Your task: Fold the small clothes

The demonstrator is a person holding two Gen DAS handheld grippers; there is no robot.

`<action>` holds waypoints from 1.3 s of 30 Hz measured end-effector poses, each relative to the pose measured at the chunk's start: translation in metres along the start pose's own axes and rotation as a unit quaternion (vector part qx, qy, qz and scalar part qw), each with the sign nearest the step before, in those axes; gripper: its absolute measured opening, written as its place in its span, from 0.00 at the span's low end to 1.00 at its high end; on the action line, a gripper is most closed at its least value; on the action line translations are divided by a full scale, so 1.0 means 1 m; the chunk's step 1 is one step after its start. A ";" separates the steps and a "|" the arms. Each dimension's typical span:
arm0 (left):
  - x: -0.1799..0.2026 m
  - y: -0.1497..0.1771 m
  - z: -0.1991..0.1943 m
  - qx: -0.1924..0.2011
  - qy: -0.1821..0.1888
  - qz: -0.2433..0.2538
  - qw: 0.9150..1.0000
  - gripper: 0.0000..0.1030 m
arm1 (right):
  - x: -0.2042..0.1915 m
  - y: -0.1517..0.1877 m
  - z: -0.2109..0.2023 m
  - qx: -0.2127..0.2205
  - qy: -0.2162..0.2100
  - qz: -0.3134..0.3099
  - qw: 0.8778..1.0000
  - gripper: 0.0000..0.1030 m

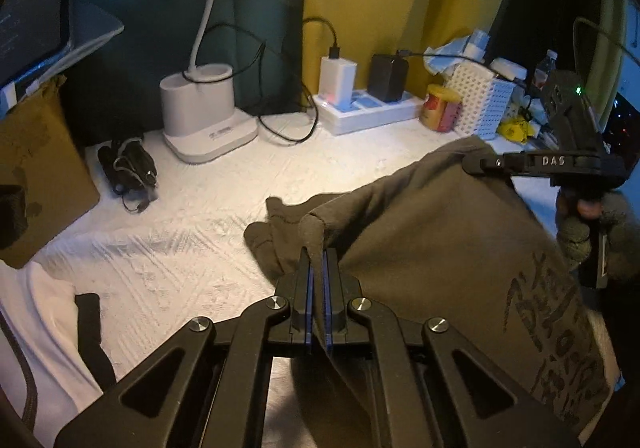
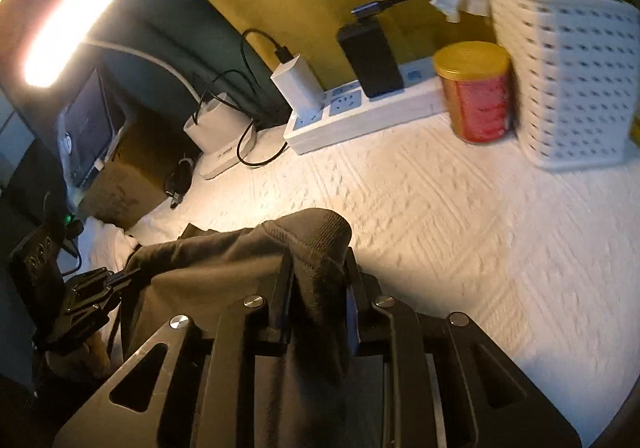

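Left wrist view: we have the left gripper (image 1: 317,262) pinched tight on one corner of the dark olive cotton garment with black printed lettering (image 1: 440,248), while the right gripper (image 1: 474,164) clamps the far corner. In the right wrist view the right gripper (image 2: 318,284) has a thick ribbed fold bunched between its pads. The held edge stretches gripper to gripper, lifted above the white textured tabletop (image 1: 200,240); the body hangs toward us, equally near both hands.
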State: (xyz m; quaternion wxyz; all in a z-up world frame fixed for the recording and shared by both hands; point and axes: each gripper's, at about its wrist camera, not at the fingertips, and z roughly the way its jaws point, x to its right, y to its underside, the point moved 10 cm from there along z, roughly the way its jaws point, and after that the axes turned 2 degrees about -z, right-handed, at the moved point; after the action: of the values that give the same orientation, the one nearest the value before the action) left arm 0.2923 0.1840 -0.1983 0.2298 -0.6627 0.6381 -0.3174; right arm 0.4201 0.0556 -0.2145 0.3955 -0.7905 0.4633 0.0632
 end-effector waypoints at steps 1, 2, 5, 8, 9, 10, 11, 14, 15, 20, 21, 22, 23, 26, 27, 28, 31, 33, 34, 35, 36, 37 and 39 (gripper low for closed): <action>-0.003 0.003 0.004 -0.006 -0.001 -0.003 1.000 0.02 | 0.001 0.000 0.003 -0.003 0.002 -0.001 1.000 0.22; -0.006 0.007 0.008 -0.015 -0.002 -0.006 1.000 0.02 | 0.003 0.002 0.006 -0.007 0.007 -0.001 1.000 0.22; -0.009 0.016 0.012 -0.025 -0.006 -0.007 1.000 0.02 | 0.004 0.007 0.011 -0.010 0.024 -0.022 0.999 0.29; -0.011 0.018 0.009 -0.025 -0.009 -0.009 1.000 0.02 | 0.005 0.008 0.008 0.001 0.062 -0.054 0.997 0.47; -0.012 0.018 0.009 -0.026 -0.010 -0.010 1.000 0.02 | 0.005 0.009 0.006 0.003 0.071 -0.061 0.996 0.47; -0.013 0.018 0.008 -0.026 -0.009 -0.011 1.000 0.02 | 0.005 0.010 0.004 0.005 0.076 -0.066 0.995 0.47; -0.013 0.018 0.007 -0.027 -0.008 -0.014 0.999 0.02 | 0.005 0.011 0.002 0.006 0.083 -0.070 0.994 0.47; -0.012 0.016 0.004 -0.028 -0.010 -0.022 0.999 0.04 | 0.006 0.016 -0.007 0.009 0.104 -0.082 0.991 0.47; -0.012 0.016 0.003 -0.028 -0.010 -0.027 0.999 0.04 | 0.006 0.017 -0.010 0.010 0.108 -0.083 0.991 0.47; -0.011 0.015 -0.012 -0.021 -0.015 -0.042 0.999 0.06 | 0.003 0.029 -0.028 0.013 0.119 -0.084 0.989 0.47; -0.011 0.017 -0.015 -0.021 -0.015 -0.044 0.999 0.15 | 0.001 0.032 -0.031 0.013 0.120 -0.084 0.989 0.47; -0.009 0.018 -0.018 -0.019 -0.014 -0.046 0.999 0.36 | -0.001 0.036 -0.033 0.012 0.120 -0.085 0.989 0.47; -0.008 0.020 -0.022 -0.017 -0.010 -0.051 0.998 0.50 | -0.003 0.040 -0.036 0.011 0.121 -0.085 0.989 0.47; -0.001 0.026 -0.032 -0.012 0.004 -0.064 0.998 0.69 | -0.010 0.051 -0.043 0.008 0.121 -0.085 0.989 0.47; 0.002 0.029 -0.034 -0.014 0.005 -0.063 0.998 0.69 | -0.012 0.056 -0.046 0.008 0.119 -0.084 0.989 0.47; 0.005 0.031 -0.036 -0.016 0.005 -0.063 0.998 0.69 | -0.015 0.059 -0.048 0.007 0.119 -0.084 0.989 0.47; 0.014 0.038 -0.044 -0.014 0.011 -0.068 0.998 0.69 | -0.023 0.069 -0.053 0.005 0.117 -0.085 0.989 0.47; 0.019 0.042 -0.049 -0.012 0.013 -0.072 0.997 0.69 | -0.029 0.077 -0.058 0.004 0.114 -0.087 0.990 0.47; 0.022 0.045 -0.052 -0.011 0.015 -0.073 0.997 0.69 | -0.032 0.080 -0.059 0.003 0.114 -0.087 0.990 0.47; 0.025 0.047 -0.054 -0.010 0.018 -0.075 0.997 0.69 | -0.034 0.083 -0.061 0.002 0.113 -0.089 0.990 0.47; 0.028 0.049 -0.055 -0.010 0.020 -0.077 0.997 0.69 | -0.037 0.088 -0.063 0.000 0.112 -0.090 0.990 0.47; 0.030 0.051 -0.057 -0.011 0.022 -0.077 0.997 0.69 | -0.039 0.090 -0.064 -0.001 0.112 -0.091 0.990 0.47; 0.036 0.056 -0.059 -0.012 0.025 -0.078 0.997 0.69 | -0.042 0.096 -0.067 -0.002 0.111 -0.093 0.989 0.47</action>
State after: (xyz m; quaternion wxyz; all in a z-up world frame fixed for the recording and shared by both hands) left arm 0.2101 0.1497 -0.1923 0.1804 -0.7052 0.5936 -0.3433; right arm 0.3031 0.0140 -0.2039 0.3438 -0.8333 0.4286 -0.0614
